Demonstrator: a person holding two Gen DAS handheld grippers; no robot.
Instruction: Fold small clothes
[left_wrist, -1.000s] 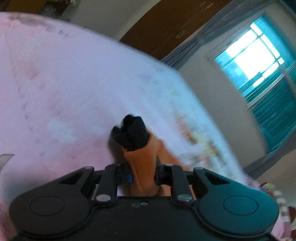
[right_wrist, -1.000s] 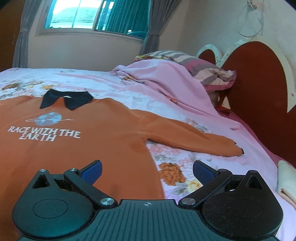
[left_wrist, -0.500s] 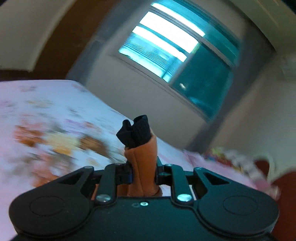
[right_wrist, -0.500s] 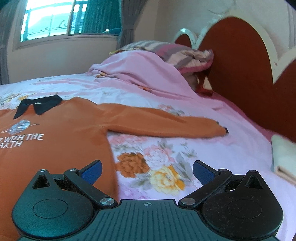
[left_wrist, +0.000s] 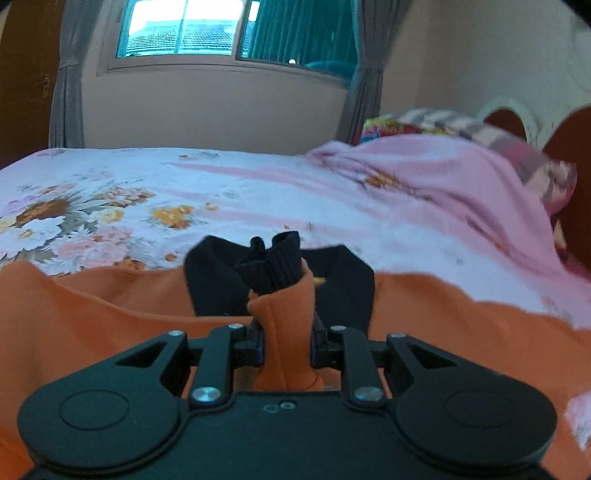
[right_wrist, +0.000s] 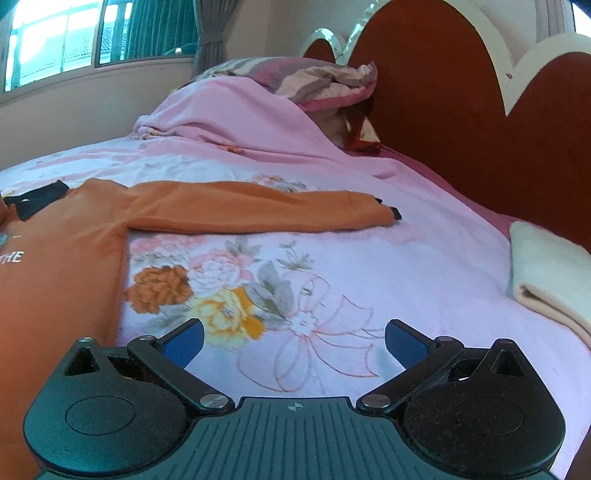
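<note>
Because a sleeve has to cross the chest before the body can be folded, the floral bedsheet (right_wrist: 332, 229) serves as the flat work surface and the orange sweatshirt (right_wrist: 59, 266) lies face up on it, spread beyond and to the left of the right gripper's fingers. Its right sleeve (right_wrist: 240, 212) stretches straight out ahead of those fingers, flat and unfolded, ending in a black cuff (right_wrist: 394, 213) that touches the sheet. A folded cream towel (right_wrist: 546, 273) sits off to the right of the fingers, well apart from the garment.

From the left wrist view, the sweatshirt's black collar (left_wrist: 347, 284) lies just beyond the fingertips, so the left gripper (left_wrist: 287, 345) probably hovers over the chest. Its jaws are closed tight on the left sleeve (left_wrist: 286, 321), pinched just below the ribbed black cuff (left_wrist: 271, 267), which stands up bunched between the fingers; holding near the cuff gives control of the whole sleeve as it is carried across.

The right gripper (right_wrist: 293, 341) is spread wide and holds nothing, probably readied for the outstretched sleeve.
</note>
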